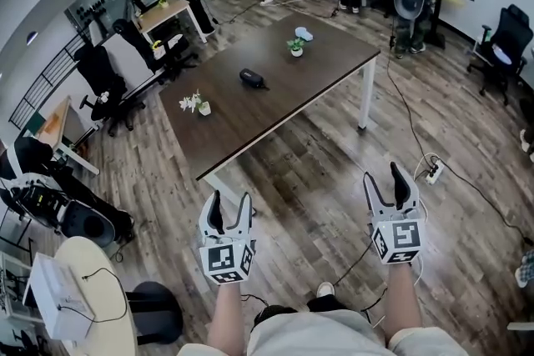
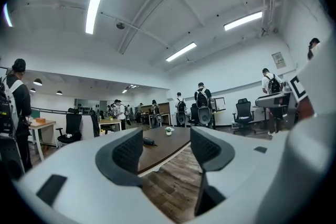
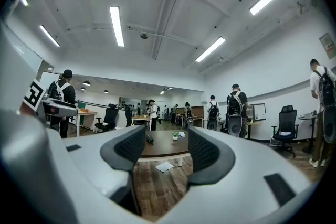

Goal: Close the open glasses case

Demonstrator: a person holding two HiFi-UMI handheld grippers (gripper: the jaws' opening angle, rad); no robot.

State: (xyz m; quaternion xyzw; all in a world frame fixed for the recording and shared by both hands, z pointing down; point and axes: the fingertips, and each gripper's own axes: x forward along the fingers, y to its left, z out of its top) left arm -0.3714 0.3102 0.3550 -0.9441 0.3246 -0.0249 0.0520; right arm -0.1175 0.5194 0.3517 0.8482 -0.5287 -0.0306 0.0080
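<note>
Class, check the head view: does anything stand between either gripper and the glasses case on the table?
Nothing visible does. The left gripper and right gripper hang over bare floor, short of the table; the glasses case lies on open tabletop. The small flower pot stands left of the straight line to it.

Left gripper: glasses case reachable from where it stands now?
Probably not yet. The left gripper, jaws apart and empty, hangs over the floor short of the table, and the glasses case lies mid-table. Nothing blocks the way after a step closer.
</note>
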